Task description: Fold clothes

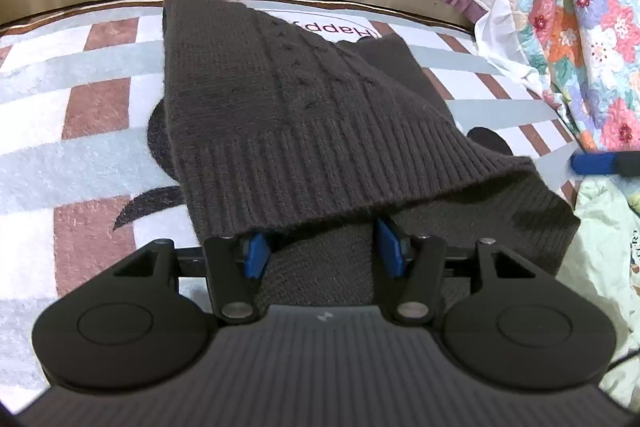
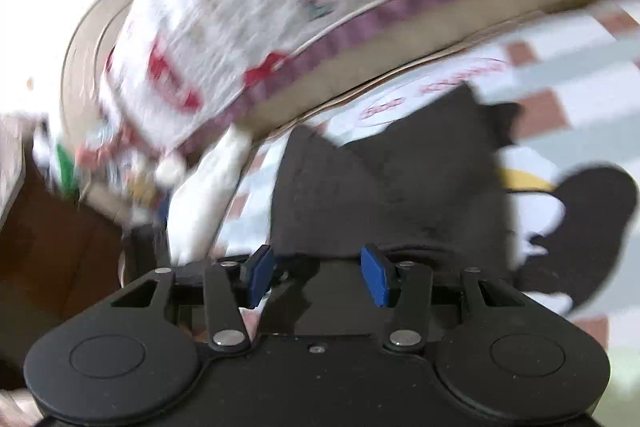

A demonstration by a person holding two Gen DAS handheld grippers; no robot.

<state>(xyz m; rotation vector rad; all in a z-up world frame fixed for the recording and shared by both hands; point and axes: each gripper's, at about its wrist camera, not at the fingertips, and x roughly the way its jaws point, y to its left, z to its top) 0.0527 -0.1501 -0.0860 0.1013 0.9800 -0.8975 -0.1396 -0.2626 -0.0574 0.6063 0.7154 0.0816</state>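
Where sweater (image 1: 304, 115) drapes, left gripper (image 1: 322, 251) fingertips hide.

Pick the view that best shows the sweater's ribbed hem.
Left wrist view: the dark knit sweater is sharp, its ribbed hem draped just beyond the open left claw. Right wrist view is motion-blurred; there it's only a dark shape.

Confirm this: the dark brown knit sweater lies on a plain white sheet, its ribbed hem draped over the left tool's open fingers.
Not quite. The sweater lies on a checked blanket of white, grey and reddish-brown squares, not a plain white sheet; the left wrist view shows it. The ribbed hem does drape over the left tool, fingers apart.
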